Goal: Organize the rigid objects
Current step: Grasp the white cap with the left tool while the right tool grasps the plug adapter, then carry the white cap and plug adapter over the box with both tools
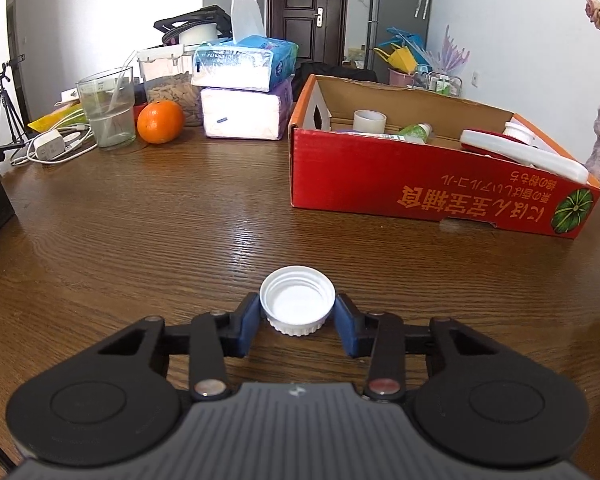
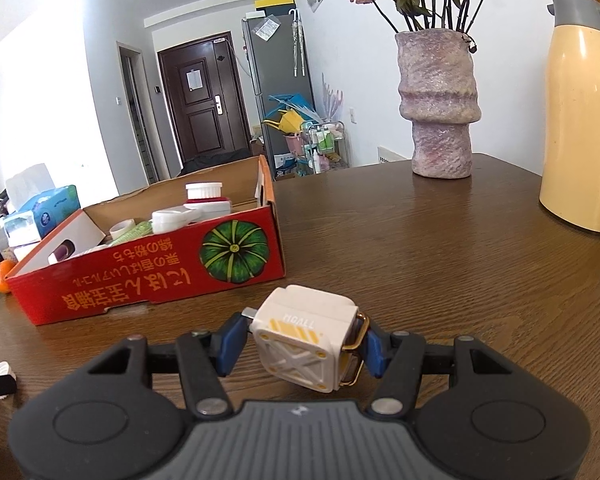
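An upturned white bottle cap [image 1: 298, 300] rests on the wooden table [image 1: 180, 220], and the blue pads of my left gripper [image 1: 297, 313] press on its two sides. My right gripper [image 2: 305, 346] is shut on a white cube-shaped charger [image 2: 300, 332] with yellow marks and a gold wire clip, held tilted just in front of the red cardboard box [image 2: 140, 280]. The open box [image 1: 420, 184] stands to the right beyond the cap. Inside it are a tape roll [image 1: 369, 121], a green tube [image 1: 414, 134] and white plastic items [image 1: 524, 152].
At the back left are a glass [image 1: 108, 112], an orange [image 1: 160, 121], stacked tissue packs [image 1: 244, 92], a snack jar and a charger with cable [image 1: 50, 148]. A stone vase of dried flowers [image 2: 438, 108] and a yellow thermos jug [image 2: 580, 120] stand at the right.
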The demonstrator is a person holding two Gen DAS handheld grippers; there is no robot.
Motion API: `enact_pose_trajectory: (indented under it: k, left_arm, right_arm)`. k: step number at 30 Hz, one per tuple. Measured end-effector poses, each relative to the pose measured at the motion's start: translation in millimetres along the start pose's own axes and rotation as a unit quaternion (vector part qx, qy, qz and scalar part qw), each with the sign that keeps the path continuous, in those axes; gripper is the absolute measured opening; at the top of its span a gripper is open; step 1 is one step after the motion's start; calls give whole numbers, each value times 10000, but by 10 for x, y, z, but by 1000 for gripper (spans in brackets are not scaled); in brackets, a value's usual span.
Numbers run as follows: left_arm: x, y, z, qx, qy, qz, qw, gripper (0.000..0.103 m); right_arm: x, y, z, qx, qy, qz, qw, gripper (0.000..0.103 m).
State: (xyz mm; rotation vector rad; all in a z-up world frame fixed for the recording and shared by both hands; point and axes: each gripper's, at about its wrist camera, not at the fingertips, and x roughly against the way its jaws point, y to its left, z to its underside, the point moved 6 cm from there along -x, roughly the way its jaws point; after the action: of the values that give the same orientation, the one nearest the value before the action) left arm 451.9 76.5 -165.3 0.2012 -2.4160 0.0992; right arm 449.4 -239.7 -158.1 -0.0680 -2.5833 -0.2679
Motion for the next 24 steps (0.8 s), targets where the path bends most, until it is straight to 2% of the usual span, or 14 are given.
enact_pose_trajectory:
  k: [9, 14, 24]
  left_arm:
    - [70, -15, -8, -66, -111, 26, 9999, 41]
    - [172, -55, -31, -141, -299, 40, 9994, 41]
    - [329, -153, -80, -186, -466, 150, 9986, 41]
  right_arm:
    - [83, 52, 15, 15, -77, -82, 9999, 58]
    - [151, 95, 14, 25, -144, -198, 9997, 58]
    - [311, 348, 6, 214, -343, -498, 9979, 58]
